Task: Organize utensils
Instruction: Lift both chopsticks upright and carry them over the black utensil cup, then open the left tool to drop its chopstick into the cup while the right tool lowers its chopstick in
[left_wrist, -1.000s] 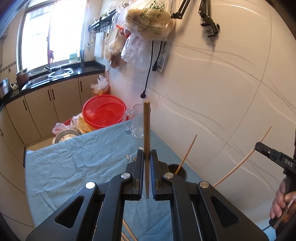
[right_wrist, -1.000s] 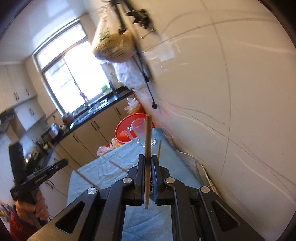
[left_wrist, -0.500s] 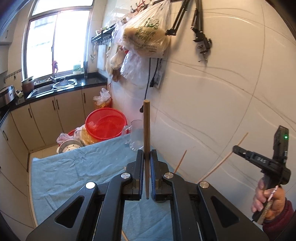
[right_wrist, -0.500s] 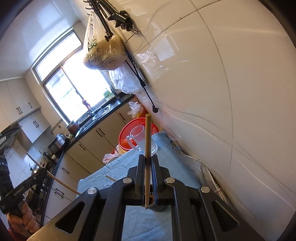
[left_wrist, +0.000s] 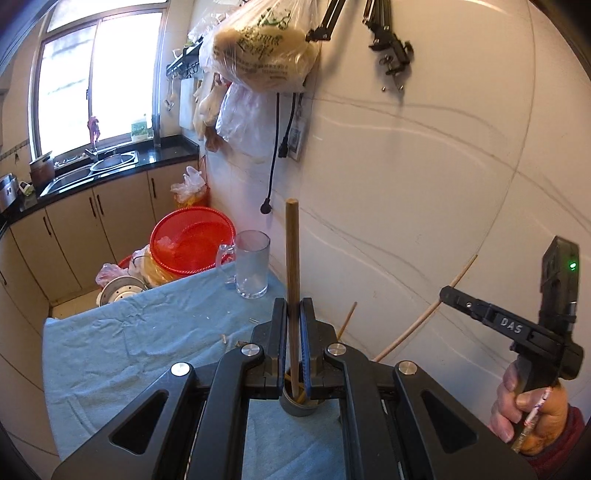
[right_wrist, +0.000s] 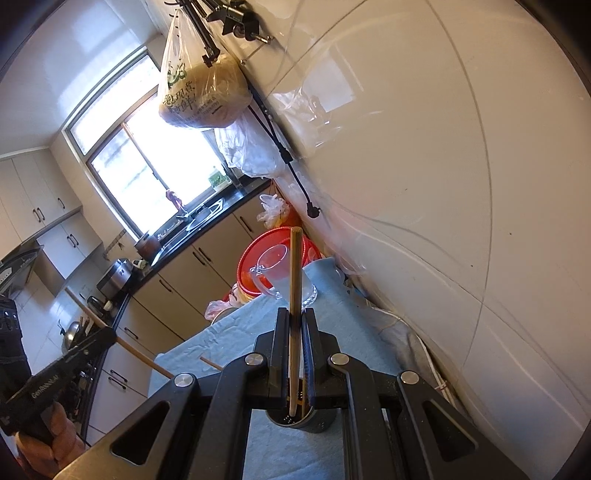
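Note:
My left gripper (left_wrist: 293, 310) is shut on a brown wooden chopstick (left_wrist: 292, 254) held upright, its lower end over the mouth of a dark grey holder cup (left_wrist: 300, 404) on the blue cloth. My right gripper (right_wrist: 294, 319) is shut on a lighter chopstick (right_wrist: 295, 273), its lower tip inside the same cup (right_wrist: 301, 419). Another chopstick (left_wrist: 346, 320) leans in the cup. The right gripper also shows in the left wrist view (left_wrist: 458, 297) with its chopstick (left_wrist: 424, 317); the left gripper shows in the right wrist view (right_wrist: 99, 338).
A glass mug (left_wrist: 251, 264) stands at the cloth's far end beside the white wall (left_wrist: 424, 166). A red basin (left_wrist: 192, 242) and bags sit beyond it. Small wood scraps (left_wrist: 236, 341) lie on the blue cloth (left_wrist: 122, 339). Bags hang above.
Both grippers have come down and closer over the holder cup, each still clamping its chopstick. The cup now sits directly under both pairs of fingers.

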